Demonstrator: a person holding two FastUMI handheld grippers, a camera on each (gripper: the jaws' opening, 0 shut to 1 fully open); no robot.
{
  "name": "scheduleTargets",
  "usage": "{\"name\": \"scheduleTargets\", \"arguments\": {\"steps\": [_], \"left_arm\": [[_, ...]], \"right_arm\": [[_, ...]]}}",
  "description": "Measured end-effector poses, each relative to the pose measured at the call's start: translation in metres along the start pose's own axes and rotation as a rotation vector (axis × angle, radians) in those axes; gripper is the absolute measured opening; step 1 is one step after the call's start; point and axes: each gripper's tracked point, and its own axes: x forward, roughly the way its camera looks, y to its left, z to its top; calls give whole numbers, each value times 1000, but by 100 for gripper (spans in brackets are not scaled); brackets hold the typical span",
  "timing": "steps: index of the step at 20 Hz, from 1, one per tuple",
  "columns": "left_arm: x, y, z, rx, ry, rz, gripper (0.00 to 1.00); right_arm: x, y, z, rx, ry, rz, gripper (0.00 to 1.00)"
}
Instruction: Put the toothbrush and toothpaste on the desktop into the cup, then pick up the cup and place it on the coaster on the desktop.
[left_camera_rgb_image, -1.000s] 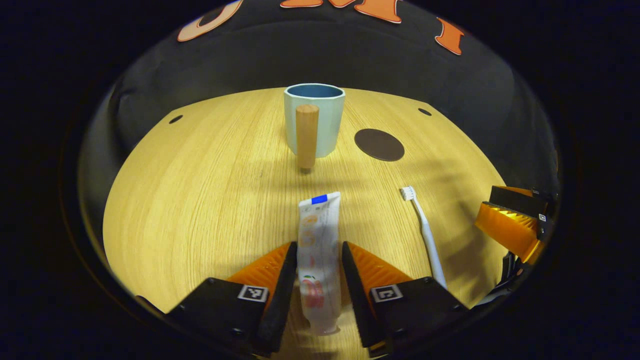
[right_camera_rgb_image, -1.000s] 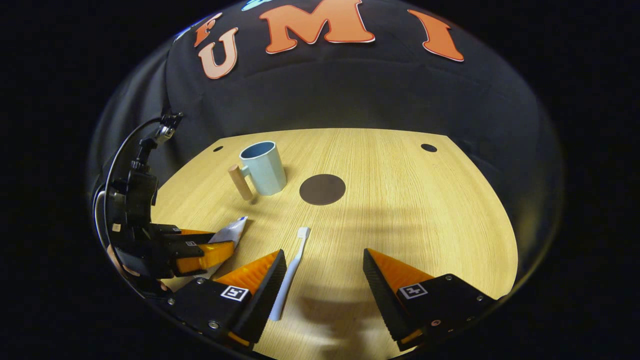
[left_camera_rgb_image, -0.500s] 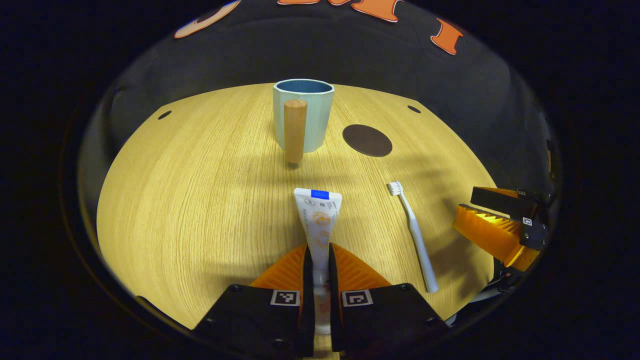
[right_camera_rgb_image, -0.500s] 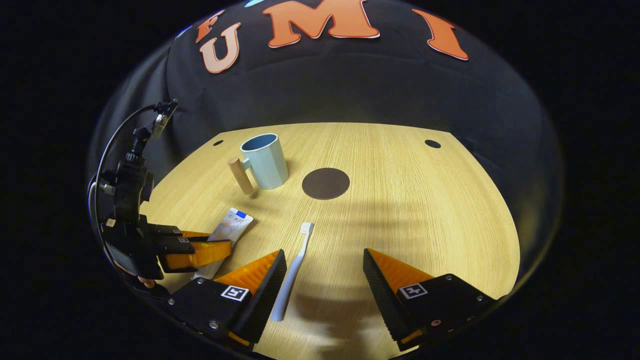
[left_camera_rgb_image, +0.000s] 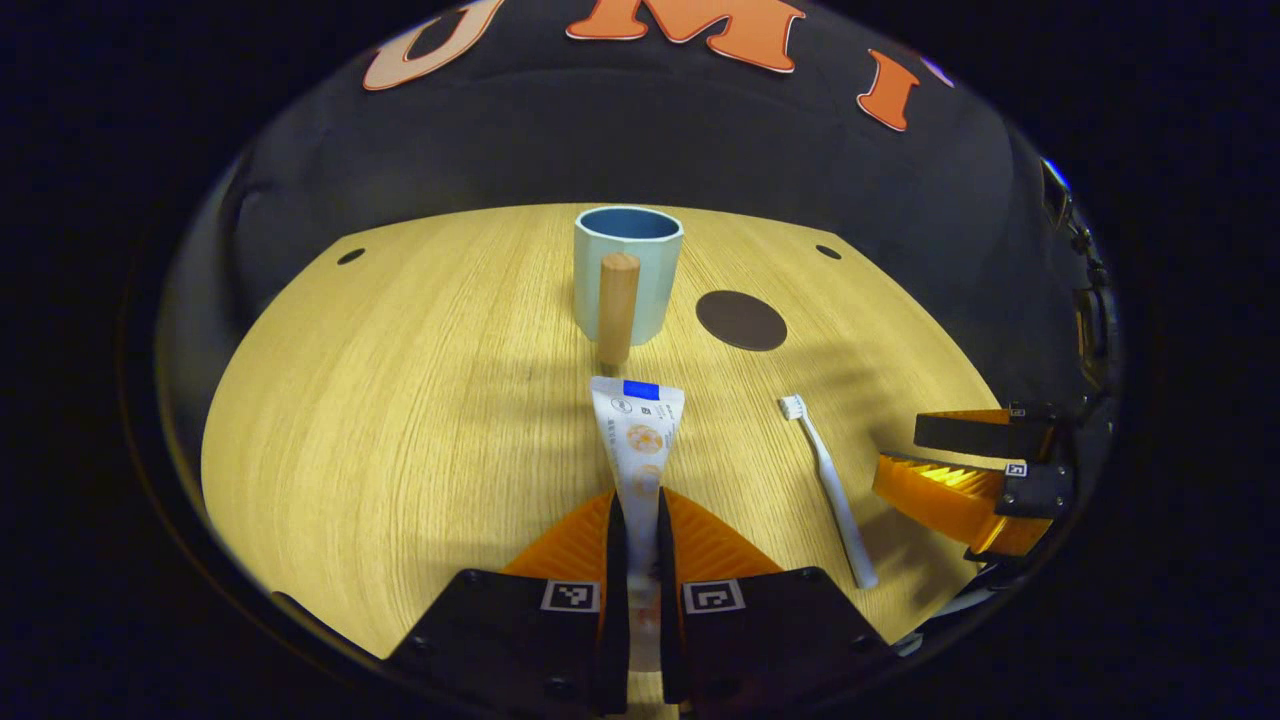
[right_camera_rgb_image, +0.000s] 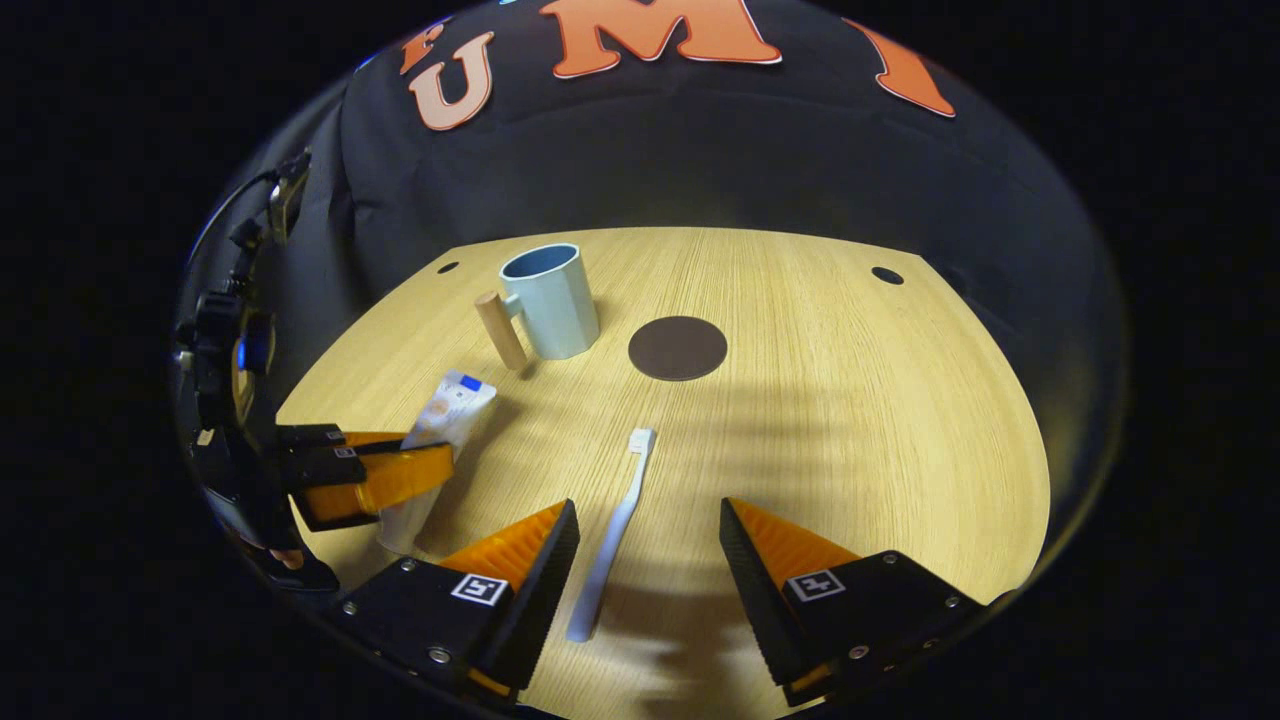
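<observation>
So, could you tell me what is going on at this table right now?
A person works two tongs over a wooden table. The left tongs are shut on the white toothpaste tube. The right tongs hang open around the white toothbrush lying flat. The pale blue cup with a wooden handle stands beside the dark round coaster.

Left gripper (left_camera_rgb_image: 637, 520) clamping its jaws on the toothpaste (left_camera_rgb_image: 637, 440), tube pointing toward the cup (left_camera_rgb_image: 627, 272) standing on the wooden bench (left_camera_rgb_image: 400, 400), dark coaster (left_camera_rgb_image: 741, 320) lying beside the cup, toothbrush (left_camera_rgb_image: 826, 487) lying nearer, right gripper (left_camera_rgb_image: 975, 465) hovering at the edge
</observation>
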Motion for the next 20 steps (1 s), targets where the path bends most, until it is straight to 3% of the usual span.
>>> {"name": "scheduleTargets", "arguments": {"steps": [14,15,18,20], "left_arm": [[-20,29,24,-49,-88,26,17],[-20,30,25,-50,-90,26,17],[-21,33,31,-54,-108,23,17],[-23,31,36,-55,-118,20,17]], "right_arm": [[29,16,-26,3,151,-46,44],[31,12,-24,10,153,-65,46],[32,8,-35,17,160,-82,14],[31,4,-36,32,148,-79,10]]}}
